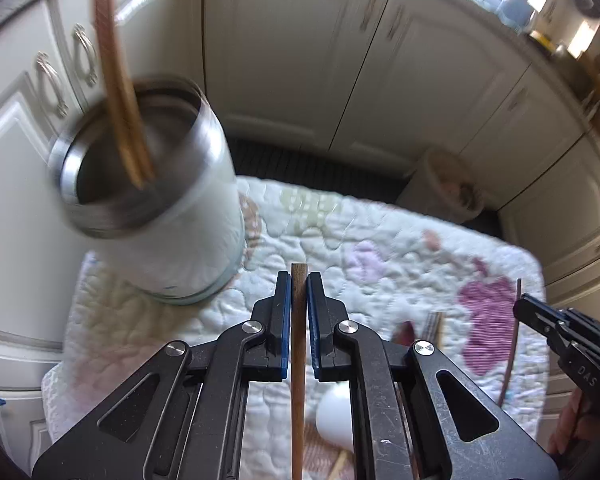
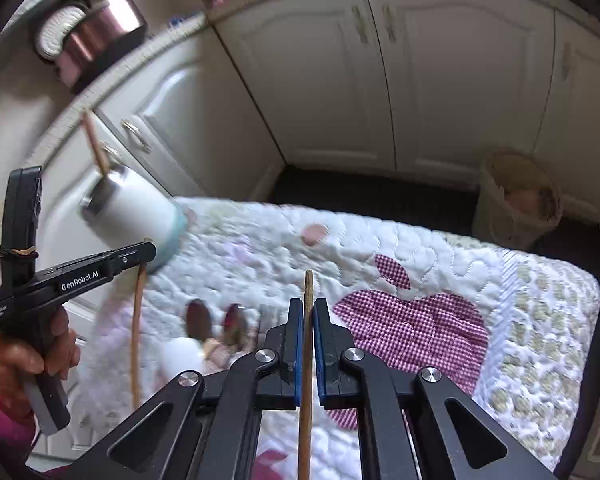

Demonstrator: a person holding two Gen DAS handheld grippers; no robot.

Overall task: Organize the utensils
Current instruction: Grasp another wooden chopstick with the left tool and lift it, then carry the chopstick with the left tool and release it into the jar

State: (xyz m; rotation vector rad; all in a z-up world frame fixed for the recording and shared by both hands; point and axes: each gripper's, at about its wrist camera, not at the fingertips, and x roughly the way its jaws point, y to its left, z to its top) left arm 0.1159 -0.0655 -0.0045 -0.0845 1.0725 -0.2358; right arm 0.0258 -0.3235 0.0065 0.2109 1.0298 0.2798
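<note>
Jaws: left gripper (image 1: 299, 280) clamped on a wooden chopstick (image 1: 298, 360) that runs up between its blue pads; right gripper (image 2: 308, 308) likewise clamped on a second, thinner chopstick (image 2: 306, 360). Both sticks are carried clear of the quilted mat (image 2: 440, 248), their lower ends out of frame. Holder: white steel-rimmed tumbler (image 1: 168, 208), standing at the mat's far left corner, beside the cabinet doors (image 1: 300, 60). Already stowed: two or so wooden sticks (image 1: 120, 112) leaning out of its mouth; the exact count is blurred. Still loose on the mat, toward its near edge: two dark-bowled spoons (image 2: 216, 322), a white ceramic spoon (image 2: 180, 354), and what looks like a fork, too blurred to confirm. Progress, as judged: early to middle, with a few items in, two in transit and several left to collect.
</note>
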